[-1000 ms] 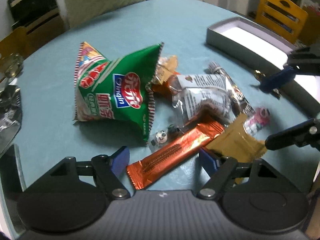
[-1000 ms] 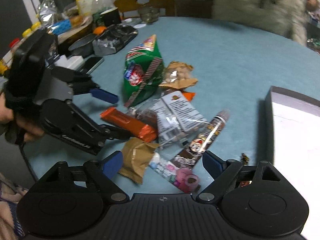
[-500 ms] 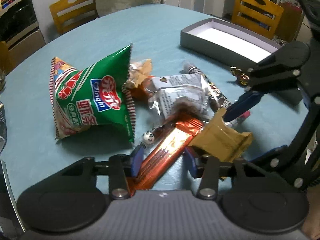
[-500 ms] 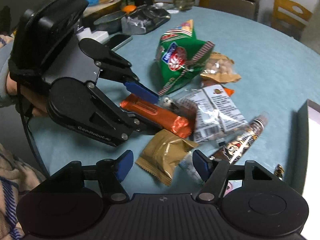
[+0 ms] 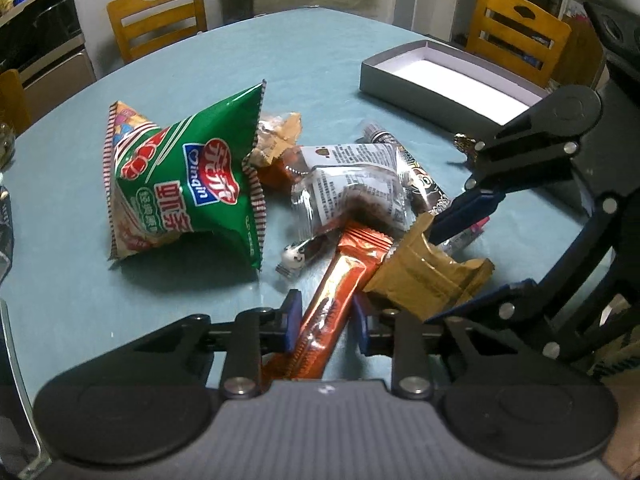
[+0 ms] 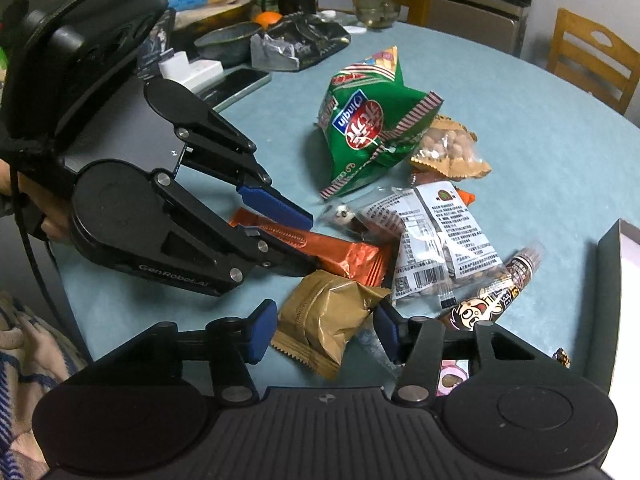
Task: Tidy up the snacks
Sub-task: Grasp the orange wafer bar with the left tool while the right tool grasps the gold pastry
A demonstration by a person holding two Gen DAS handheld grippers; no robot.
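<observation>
Already, in the left wrist view, the left gripper (image 5: 325,316) straddles the orange wafer bar (image 5: 334,300), fingers narrowed but not yet pinching; squeeze squarely on its glossy, crinkled wrapper. From the right wrist view, the right gripper (image 6: 323,330) brackets the puffy tan pouch (image 6: 326,320) just beside that bar, fingers half-spread, unclamped.

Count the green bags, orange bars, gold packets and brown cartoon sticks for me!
green bag: 1
orange bar: 1
gold packet: 1
brown cartoon stick: 1
Total: 4
</observation>
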